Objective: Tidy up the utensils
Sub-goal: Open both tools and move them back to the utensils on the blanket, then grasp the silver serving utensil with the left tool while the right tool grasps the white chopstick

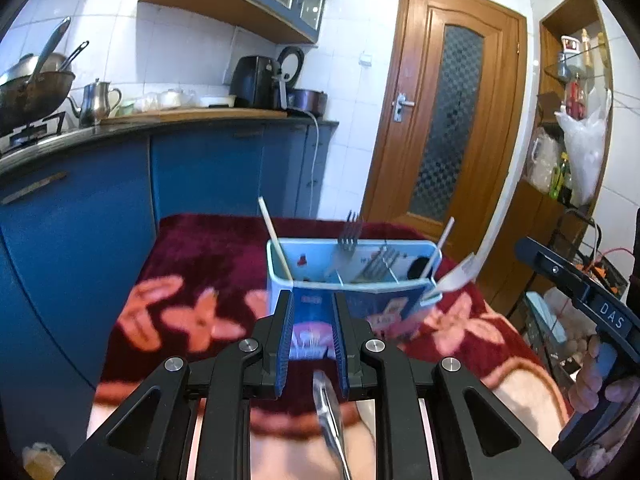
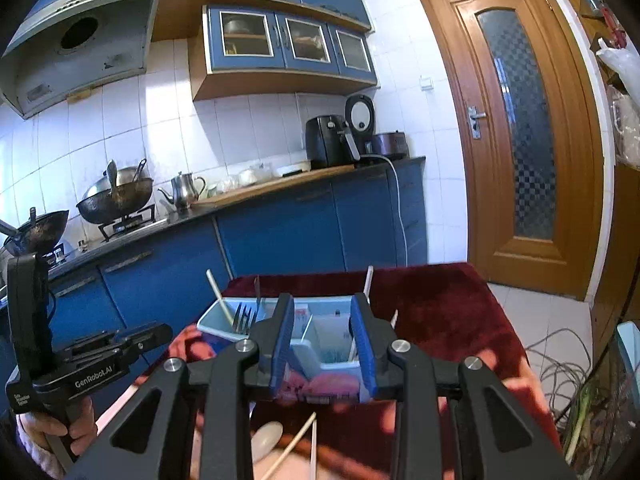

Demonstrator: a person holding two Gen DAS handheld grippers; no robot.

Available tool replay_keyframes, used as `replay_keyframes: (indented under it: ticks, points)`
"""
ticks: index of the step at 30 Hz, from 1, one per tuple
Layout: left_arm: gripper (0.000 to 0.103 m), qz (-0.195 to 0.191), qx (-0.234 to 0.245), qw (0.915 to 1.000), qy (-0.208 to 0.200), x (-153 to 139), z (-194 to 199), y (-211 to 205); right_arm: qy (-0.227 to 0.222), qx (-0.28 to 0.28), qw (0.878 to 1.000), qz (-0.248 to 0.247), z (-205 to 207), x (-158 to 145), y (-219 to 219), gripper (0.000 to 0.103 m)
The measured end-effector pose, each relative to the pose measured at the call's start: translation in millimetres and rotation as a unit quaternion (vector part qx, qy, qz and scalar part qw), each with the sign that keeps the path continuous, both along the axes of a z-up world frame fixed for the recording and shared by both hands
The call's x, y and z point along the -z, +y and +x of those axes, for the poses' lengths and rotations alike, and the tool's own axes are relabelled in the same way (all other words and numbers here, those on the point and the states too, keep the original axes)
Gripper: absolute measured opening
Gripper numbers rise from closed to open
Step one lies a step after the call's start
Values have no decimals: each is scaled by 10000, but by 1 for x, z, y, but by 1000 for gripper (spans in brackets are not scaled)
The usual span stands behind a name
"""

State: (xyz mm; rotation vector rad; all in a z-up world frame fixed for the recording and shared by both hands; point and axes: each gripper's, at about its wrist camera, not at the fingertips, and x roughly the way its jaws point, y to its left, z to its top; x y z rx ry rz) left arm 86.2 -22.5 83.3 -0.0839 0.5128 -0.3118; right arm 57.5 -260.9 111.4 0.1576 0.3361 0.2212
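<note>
I am seeing both grippers part-spread, pinching nothing: left gripper point(image 1: 312, 344) has a metal utensil point(image 1: 330, 420) lying lengthwise beneath its jaws; right gripper point(image 2: 324, 344) has chopsticks point(image 2: 296, 444) below; caddy point(image 1: 280, 280) ahead.

Pretty clearly a home kitchen, and a lived-in one. Blue cabinets point(image 2: 280, 236) run along the left of the frame under a dark surface point(image 2: 224, 208), with glass-front wall cupboards point(image 2: 290, 42) up top and white tile point(image 2: 168, 120) behind. A gas stove point(image 2: 128, 218) sits at middle left with a wok point(image 2: 116, 198) on it, range hood point(image 2: 80, 52) above in the upper left. There's a metal kettle point(image 2: 184, 190), an air fryer point(image 2: 326, 140) and a rice cooker point(image 2: 390, 144) plugged in near the middle. A wooden door point(image 2: 516, 132) with patterned glass fills the right side, and a shelf point(image 1: 572, 80) at far right holds bottles and bags.
</note>
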Motion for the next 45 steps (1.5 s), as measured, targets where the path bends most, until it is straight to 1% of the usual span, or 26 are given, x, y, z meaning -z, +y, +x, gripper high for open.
replay_keyframes:
  ticks: [3,6,9,14,20,29,33,38,45]
  points:
    - [19,-42,11,9997,232,4,-7,1,164,8,9999,12,-10,6,0,33]
    - [22,-84,4,9990,448,11,-14,5,341,14,9994,7,-21,13,0,33]
    - [24,-66,0,9983,587,16,-19,7,523,36,9986,18,-31,21,-1,33]
    - [24,-5,25,9960,896,29,-25,7,778,73,9969,21,-45,34,-2,38]
    - [26,150,131,9912,1311,47,-26,2,1139,90,9934,90,-54,58,-8,39]
    - [26,281,241,9833,1780,69,-22,-13,1503,285,9879,245,-55,81,-24,42]
    - [26,387,327,9786,1996,78,-21,-21,1602,331,9860,322,-57,90,-31,44]
    - [26,490,433,9703,2329,91,-17,-31,1688,347,9841,425,-57,98,-36,44]
    - [26,720,610,9594,2656,98,-5,-43,1732,351,9829,508,-57,102,-43,44]
